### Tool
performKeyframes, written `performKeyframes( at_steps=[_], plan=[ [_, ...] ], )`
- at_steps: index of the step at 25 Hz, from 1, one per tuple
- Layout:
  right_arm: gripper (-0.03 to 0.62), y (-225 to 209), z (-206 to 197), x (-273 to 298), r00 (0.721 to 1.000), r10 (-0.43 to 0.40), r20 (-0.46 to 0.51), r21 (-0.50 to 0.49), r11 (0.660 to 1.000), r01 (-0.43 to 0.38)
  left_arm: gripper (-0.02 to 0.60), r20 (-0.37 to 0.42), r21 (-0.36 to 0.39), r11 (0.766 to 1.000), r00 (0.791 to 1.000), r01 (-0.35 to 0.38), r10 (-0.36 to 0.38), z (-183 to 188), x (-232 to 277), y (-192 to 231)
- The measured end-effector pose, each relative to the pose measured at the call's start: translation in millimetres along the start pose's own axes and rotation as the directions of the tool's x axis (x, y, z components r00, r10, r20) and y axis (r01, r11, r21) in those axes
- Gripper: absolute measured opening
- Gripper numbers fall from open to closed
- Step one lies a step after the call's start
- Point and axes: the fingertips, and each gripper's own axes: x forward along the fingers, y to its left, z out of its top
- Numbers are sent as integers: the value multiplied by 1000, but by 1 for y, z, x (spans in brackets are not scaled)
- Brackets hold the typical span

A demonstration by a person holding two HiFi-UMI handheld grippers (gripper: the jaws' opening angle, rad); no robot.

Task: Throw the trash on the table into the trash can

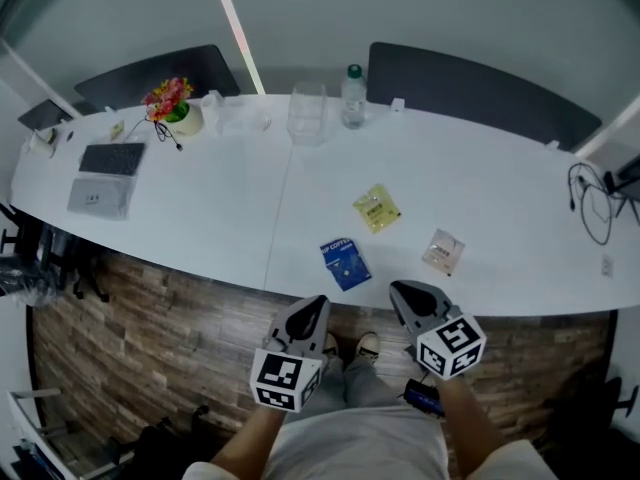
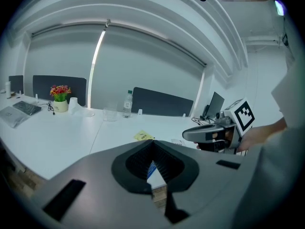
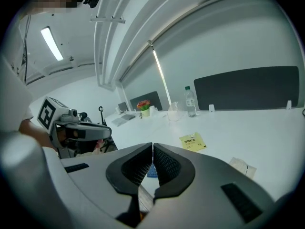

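While both tools hang over the person's lap, just off the near edge of the white desk [image 1: 200, 208], three pieces of trash lie untouched on its surface. The blue packet [image 1: 345, 263] sits flat close to that near edge and serves as the marker for everything else. The yellow packet [image 1: 377, 208] lies just beyond it and a little to its right, apart from it. The pale wrapper [image 1: 443, 251] rests to the right of the blue packet, about as close to the near edge.

The left gripper [image 2: 153, 142] is clenched with nothing in it. Its jaw tips meet, and the blue packet shows only through the gap beneath them, out on the desk ahead. In the head view this gripper sits on the near side of the blue packet and slightly left of it, clear of the desk. The right gripper [image 3: 152, 146] is clenched and empty too, its tips pressed together. It is off the desk as well, on the near side of the blue packet and to its right.

Far behind the blue packet, by the back edge, stand a water bottle [image 1: 353, 96] and a clear cup [image 1: 308, 113]. A flower pot [image 1: 175, 103] and a keyboard [image 1: 112, 158] lie well to the blue packet's left.
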Motion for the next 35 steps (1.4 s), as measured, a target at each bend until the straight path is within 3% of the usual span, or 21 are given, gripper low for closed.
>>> performKeyframes(
  at_steps=[11,13,14,21,35],
  plan=[
    [35,-16,-41,49,992,-13,-122,-3,1000,13,0,-31,-39,999,999,-23,22,-25,18,19],
    [65,-18,-50,58,988,-18,-156,-6,1000,17,0,-45,-42,999,999,-24,22,-33,18,21],
    [114,-19,-54,62,985,-21,-173,-8,1000,20,0,-48,-45,999,999,-24,21,-36,18,22],
    [174,-27,-77,89,957,-58,-284,-64,997,42,0,-77,-75,997,997,-24,18,-54,22,29],
    [209,-35,-105,131,895,-88,-437,-137,990,31,0,-110,-123,992,994,-43,29,-67,26,52]
  ],
)
